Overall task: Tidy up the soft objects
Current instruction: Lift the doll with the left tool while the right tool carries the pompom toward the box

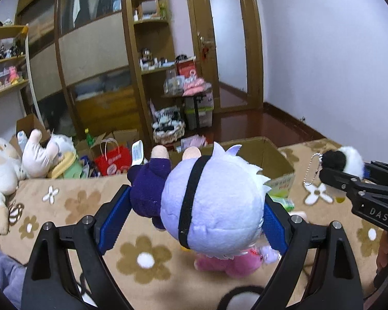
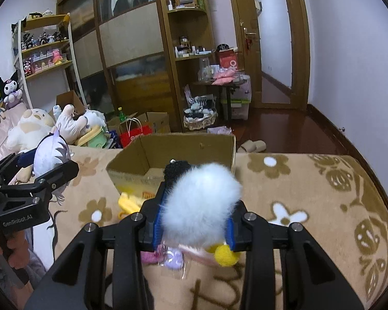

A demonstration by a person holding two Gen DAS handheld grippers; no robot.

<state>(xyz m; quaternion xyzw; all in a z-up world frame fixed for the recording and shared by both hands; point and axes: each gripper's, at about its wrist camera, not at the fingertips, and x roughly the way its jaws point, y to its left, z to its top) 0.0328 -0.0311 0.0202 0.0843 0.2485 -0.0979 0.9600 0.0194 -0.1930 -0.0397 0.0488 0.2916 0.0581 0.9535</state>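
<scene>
My left gripper is shut on a plush doll with a pale lilac head, a black strap and a dark purple body, held above the flowered blanket. It also shows in the right wrist view. My right gripper is shut on a fluffy white and black panda keychain plush, which also shows in the left wrist view with its ball chain hanging. An open cardboard box stands just ahead of both grippers, with yellow items inside.
Several plush toys lie piled at the left of the bed. A pink plush lies under the left gripper. A red bag, boxes and a basket stand on the floor beyond, with wooden cabinets and a door behind.
</scene>
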